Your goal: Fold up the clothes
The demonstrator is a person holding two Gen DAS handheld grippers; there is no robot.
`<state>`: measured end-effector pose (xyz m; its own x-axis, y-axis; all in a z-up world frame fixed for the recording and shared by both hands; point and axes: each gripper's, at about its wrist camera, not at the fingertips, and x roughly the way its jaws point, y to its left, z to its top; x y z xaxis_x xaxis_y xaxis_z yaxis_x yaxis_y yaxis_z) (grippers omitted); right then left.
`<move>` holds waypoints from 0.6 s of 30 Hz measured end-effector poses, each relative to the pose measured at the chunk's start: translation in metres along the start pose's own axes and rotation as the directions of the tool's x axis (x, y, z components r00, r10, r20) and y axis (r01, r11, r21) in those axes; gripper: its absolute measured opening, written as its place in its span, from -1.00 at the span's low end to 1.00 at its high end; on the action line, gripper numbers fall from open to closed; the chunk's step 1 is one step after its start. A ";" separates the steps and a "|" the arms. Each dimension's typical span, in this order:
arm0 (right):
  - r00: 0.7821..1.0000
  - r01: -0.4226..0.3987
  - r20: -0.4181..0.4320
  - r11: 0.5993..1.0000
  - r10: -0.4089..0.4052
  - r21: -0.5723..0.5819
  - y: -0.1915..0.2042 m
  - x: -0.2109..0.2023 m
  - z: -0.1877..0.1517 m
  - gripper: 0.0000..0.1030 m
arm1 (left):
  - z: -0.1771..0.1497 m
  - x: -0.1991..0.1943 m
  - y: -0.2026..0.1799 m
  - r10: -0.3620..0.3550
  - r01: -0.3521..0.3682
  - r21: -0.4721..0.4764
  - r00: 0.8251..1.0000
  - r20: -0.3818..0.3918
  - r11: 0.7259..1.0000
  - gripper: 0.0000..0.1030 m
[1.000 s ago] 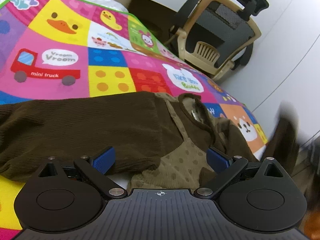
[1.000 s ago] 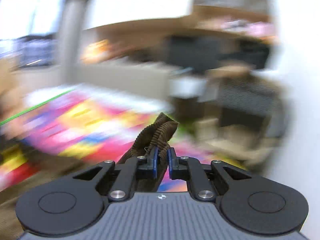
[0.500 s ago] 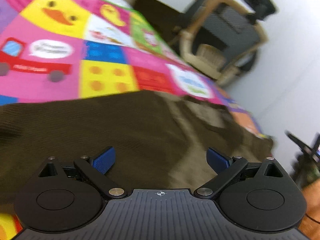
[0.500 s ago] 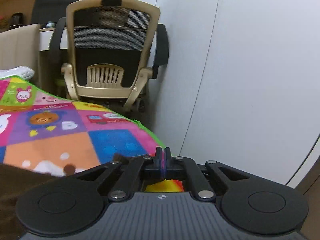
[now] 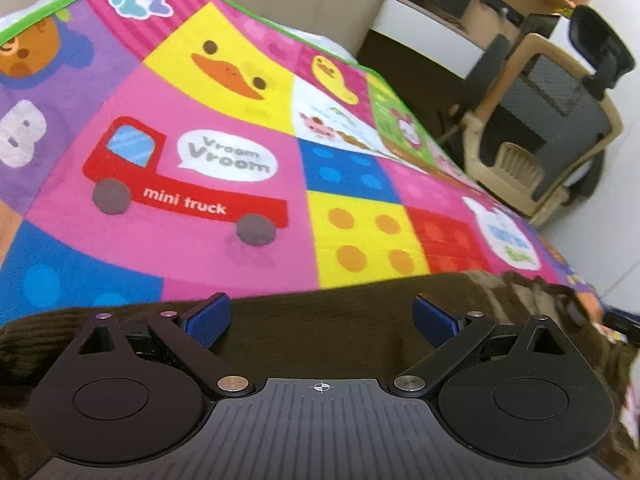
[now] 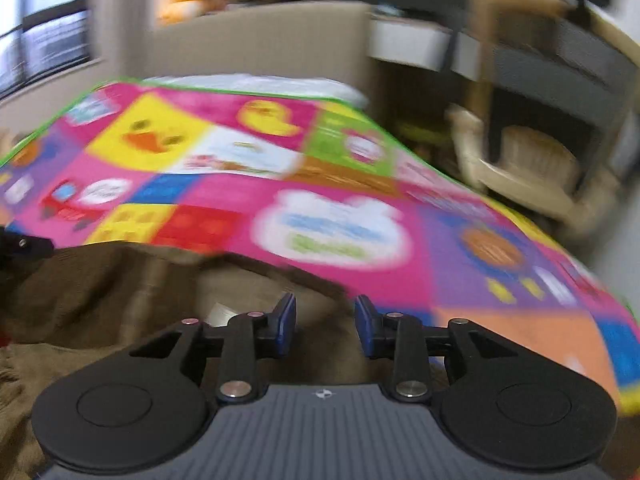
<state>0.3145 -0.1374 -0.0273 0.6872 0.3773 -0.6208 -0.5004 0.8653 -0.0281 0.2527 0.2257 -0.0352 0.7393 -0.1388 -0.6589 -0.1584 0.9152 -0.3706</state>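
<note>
A dark brown knit garment (image 5: 320, 312) with a lighter tan part (image 5: 532, 292) lies across the near edge of a colourful cartoon blanket (image 5: 224, 184) on a bed. My left gripper (image 5: 322, 316) is wide open just above the brown cloth, holding nothing. In the blurred right wrist view the same garment (image 6: 120, 284) lies at the lower left. My right gripper (image 6: 325, 322) is open over its right edge, with nothing between the blue pads (image 6: 286, 320).
An office chair (image 5: 540, 132) stands beyond the bed's right side, also in the right wrist view (image 6: 532, 152). A beige headboard (image 6: 260, 40) and a white desk (image 5: 432, 40) are at the back. A white wall is at the right.
My right gripper, shut on a brown fold a second ago, has let go, swung back over the bed and opened. My left gripper stayed open and moved lower over the brown cloth.
</note>
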 end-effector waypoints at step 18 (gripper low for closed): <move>0.980 -0.178 -0.039 0.950 0.195 0.257 0.042 0.106 0.084 -0.07 | -0.056 -0.050 -0.025 -0.391 0.401 0.026 0.903 -0.177 0.916 0.97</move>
<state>0.4103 -0.0332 -0.0281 0.5554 0.5251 -0.6448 -0.4627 0.8394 0.2851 0.1827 0.1887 -0.0297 0.6137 -0.5502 -0.5662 0.1690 0.7921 -0.5865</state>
